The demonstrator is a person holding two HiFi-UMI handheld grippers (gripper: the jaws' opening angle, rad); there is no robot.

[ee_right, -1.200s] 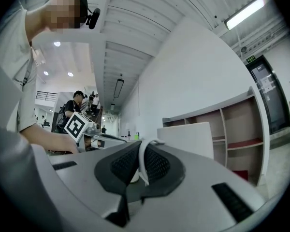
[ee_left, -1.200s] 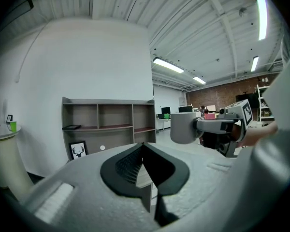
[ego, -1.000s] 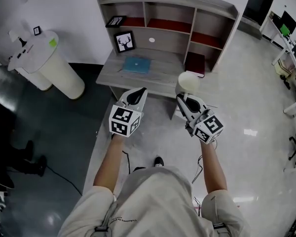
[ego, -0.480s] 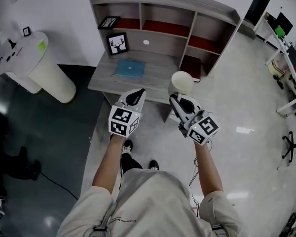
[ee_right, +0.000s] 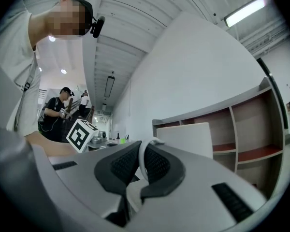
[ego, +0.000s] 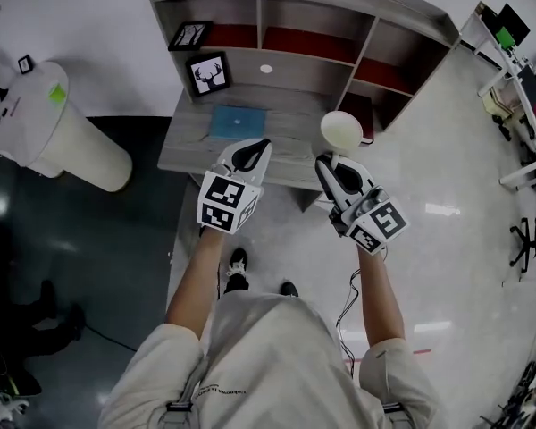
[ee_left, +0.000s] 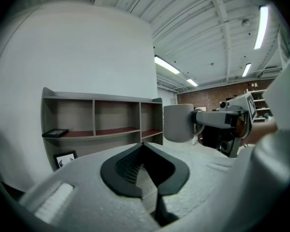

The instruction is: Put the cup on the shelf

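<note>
Nothing really readable in this one — the small line of print on the shirt hem (ego: 220,391) was too tiny to make out. The left marker cube (ego: 225,204) and the right marker cube (ego: 378,227) only carried black-and-white square patterns, no letters or numbers.

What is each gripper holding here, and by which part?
The right gripper holds the cup by its handle, pinched between the jaws. The left gripper is shut and empty.

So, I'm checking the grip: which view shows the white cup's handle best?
The right gripper view: the white cup's handle is pinched between the right tool's jaws. The left gripper view shows the cup side-on, its handle mostly covered; the head view shows only its round top.
</note>
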